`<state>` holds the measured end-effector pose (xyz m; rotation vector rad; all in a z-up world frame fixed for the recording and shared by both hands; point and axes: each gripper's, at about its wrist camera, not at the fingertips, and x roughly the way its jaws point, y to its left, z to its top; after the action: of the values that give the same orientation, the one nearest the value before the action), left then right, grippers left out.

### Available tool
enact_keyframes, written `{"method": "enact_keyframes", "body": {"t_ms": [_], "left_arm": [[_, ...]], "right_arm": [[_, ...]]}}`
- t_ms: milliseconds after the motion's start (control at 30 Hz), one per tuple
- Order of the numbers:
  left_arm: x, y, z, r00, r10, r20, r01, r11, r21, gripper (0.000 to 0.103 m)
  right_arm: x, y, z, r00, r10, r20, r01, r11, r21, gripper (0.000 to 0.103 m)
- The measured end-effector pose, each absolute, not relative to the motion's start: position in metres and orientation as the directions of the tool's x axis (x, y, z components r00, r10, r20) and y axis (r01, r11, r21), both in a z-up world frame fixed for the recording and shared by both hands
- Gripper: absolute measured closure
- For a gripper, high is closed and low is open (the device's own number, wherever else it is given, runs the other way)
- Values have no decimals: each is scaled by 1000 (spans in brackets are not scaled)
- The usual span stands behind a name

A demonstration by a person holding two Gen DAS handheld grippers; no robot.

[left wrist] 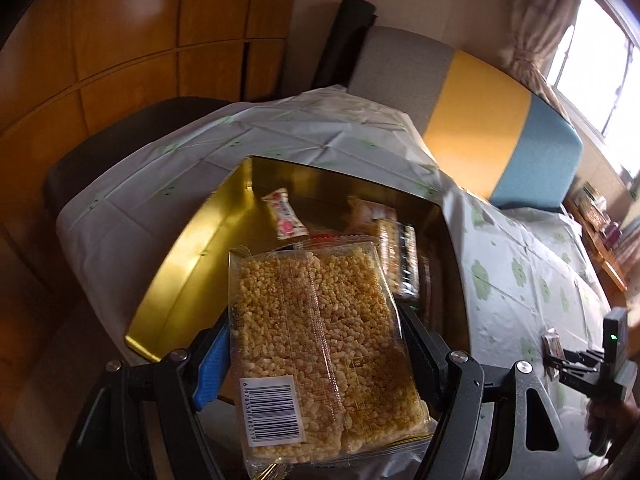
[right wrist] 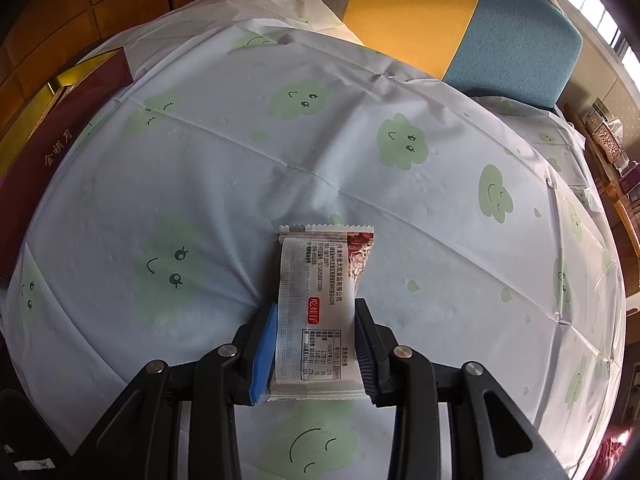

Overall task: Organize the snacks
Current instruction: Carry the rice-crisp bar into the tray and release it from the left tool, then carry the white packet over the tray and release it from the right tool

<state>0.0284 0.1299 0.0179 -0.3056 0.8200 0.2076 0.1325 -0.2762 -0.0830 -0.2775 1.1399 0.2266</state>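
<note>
Left gripper (left wrist: pixel 316 344): closed across the width of a clear-wrapped puffed-rice cake (left wrist: pixel 320 344), one finger on each long side. The pack is held flat, barcode end toward the camera, above the near part of the gold-lined box (left wrist: pixel 188 264). Holding it level and side-on suits lowering it flat into the box rather than dropping it on end.

Gold-lined box: open, standing on the surface (right wrist: pixel 240 160) near its left edge. From the right wrist view only its dark red outer wall with gold lettering shows.

Contents already in the box:
- pink-and-white sachet (left wrist: pixel 285 216), toward the far wall;
- dark-striped packets (left wrist: pixel 400 260), along the right wall, blurred, number uncertain.

The snacks lie toward the far and right walls, leaving the near-left floor bare; that looks the likeliest spot for the rice cake.

Right gripper (right wrist: pixel 315 346): pinching a small white snack packet (right wrist: pixel 320 308) by its long sides, printed back facing up. Whether the packet still rests on the surface or is just lifted off it cannot be told. It sits toward the near edge, well apart from the box. Gripping at the near half leaves the far end free, judged handy for sliding it in beside the others.

Surface covering: pale cloth with green smiling-cloud print, creased.

Stage, as judged: several snacks boxed, two in the grippers, neither yet placed. Risk: both wrappers are slick film and could slip.
</note>
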Motion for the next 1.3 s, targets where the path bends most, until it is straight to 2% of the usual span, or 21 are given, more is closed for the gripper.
{"method": "enact_keyframes", "body": {"t_ms": [233, 467, 700, 833, 967, 1300], "left_arm": [[27, 186, 0, 620, 44, -783, -414, 866, -279, 27], [61, 171, -12, 601, 31, -799, -364, 900, -239, 27], [96, 170, -35, 529, 58, -847, -377, 910, -173, 28], [96, 166, -39, 521, 109, -846, -381, 917, -116, 28], [89, 159, -41, 516, 176, -838, -377, 926, -38, 41], [63, 141, -30, 549, 210, -809, -376, 926, -15, 41]], "right_arm": [[132, -273, -82, 403, 25, -915, -320, 940, -115, 67], [132, -273, -81, 403, 26, -915, -320, 940, -114, 67], [132, -274, -82, 404, 24, -914, -321, 940, -117, 67], [132, -273, -82, 404, 23, -914, -324, 939, -120, 67], [132, -273, -82, 403, 21, -915, -326, 937, -122, 67], [131, -272, -82, 407, 17, -913, -332, 934, -131, 67]]}}
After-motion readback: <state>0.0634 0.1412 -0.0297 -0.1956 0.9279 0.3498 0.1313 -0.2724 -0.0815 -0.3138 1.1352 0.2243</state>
